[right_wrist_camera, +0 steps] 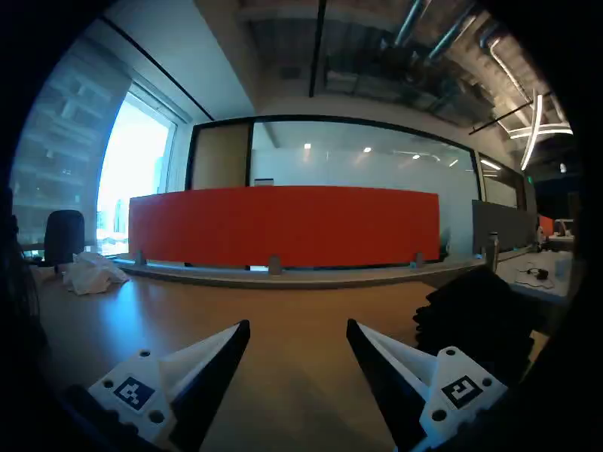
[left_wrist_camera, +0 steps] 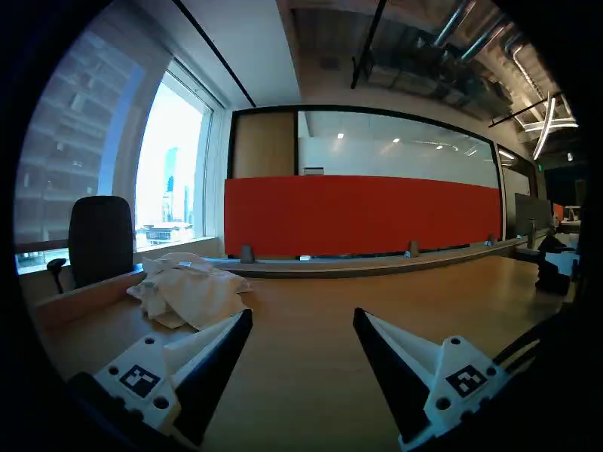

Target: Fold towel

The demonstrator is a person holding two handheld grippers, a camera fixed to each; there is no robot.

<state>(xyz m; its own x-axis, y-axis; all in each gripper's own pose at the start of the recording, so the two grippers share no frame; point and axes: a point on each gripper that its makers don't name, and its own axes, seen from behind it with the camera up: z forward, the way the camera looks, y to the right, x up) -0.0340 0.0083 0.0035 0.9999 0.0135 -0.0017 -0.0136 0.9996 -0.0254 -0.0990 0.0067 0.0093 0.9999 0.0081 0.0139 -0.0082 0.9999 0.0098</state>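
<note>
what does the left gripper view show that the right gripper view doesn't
Left gripper view: the left claw, open, with the crumpled towel close ahead on its left. Right gripper view: the right claw, open, and a black ridged object beside its right finger. Both: the towel, chair, red panel, window and wooden table.

In the right gripper view the towel point(right_wrist_camera: 92, 273) is too small to show its folds; a black ridged thing point(right_wrist_camera: 475, 313), perhaps foam, sits partly behind the right gripper point(right_wrist_camera: 298, 324). The left gripper view's edge cuts off a dark object point(left_wrist_camera: 552, 275).
</note>
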